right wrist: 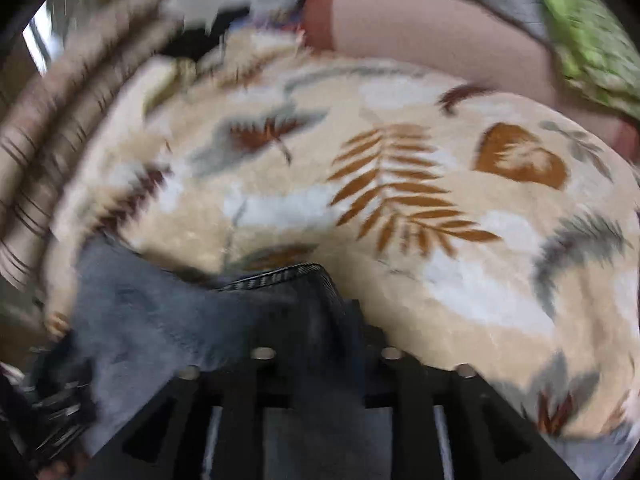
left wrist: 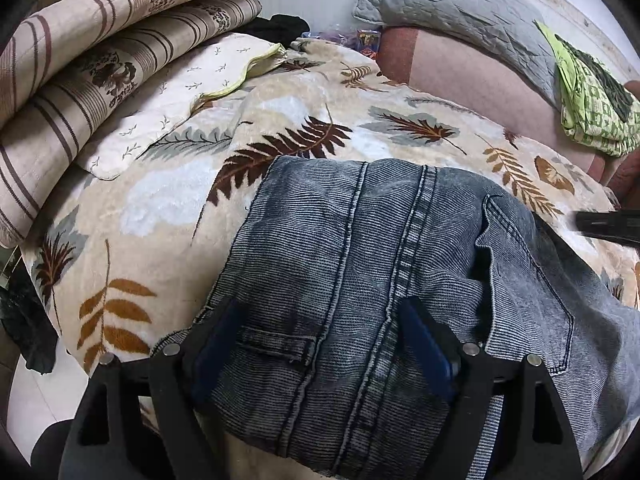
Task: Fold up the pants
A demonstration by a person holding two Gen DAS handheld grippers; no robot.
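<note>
Each black gripper [left wrist: 320,328] has blue-padded fingers [left wrist: 424,344], silver round screws and triangular cut-outs.

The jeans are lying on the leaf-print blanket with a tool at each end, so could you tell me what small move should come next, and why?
Probably close the left tool on the jeans: its fingers straddle the denim wide open, gripping nothing, while the right tool already has a fold of denim between its fingers.

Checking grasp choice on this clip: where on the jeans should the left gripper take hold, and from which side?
Probably the near waistband edge of the jeans, approached from the bed's near side, angled down. There the denim lies flat on the leaf-print blanket, its thick seams running between the left gripper's open fingers, so one pinch would likely catch all layers.
</note>
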